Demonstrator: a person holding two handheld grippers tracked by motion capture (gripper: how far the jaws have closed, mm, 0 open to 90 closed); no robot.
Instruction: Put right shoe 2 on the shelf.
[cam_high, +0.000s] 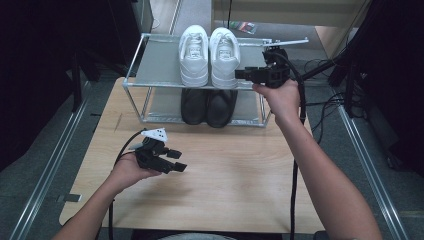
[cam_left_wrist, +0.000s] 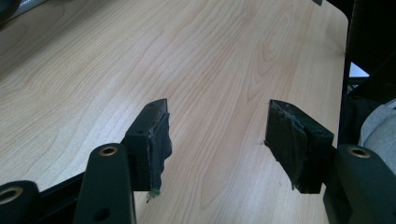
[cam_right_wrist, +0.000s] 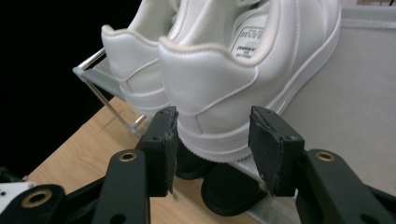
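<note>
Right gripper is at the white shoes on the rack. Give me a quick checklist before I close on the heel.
1. Right gripper jaws open: ok.
2. Heel of the nearer white shoe lined up between the jaws: ok, heel centred in the gap.
3. Pads seated around the heel: cannot tell; they look just short of it.
4. Other white shoe close beside it, could get nudged: not ok.
5. Black shoes on the lower shelf, out of the way: ok.
6. Left gripper open, empty, over the table: ok.
</note>
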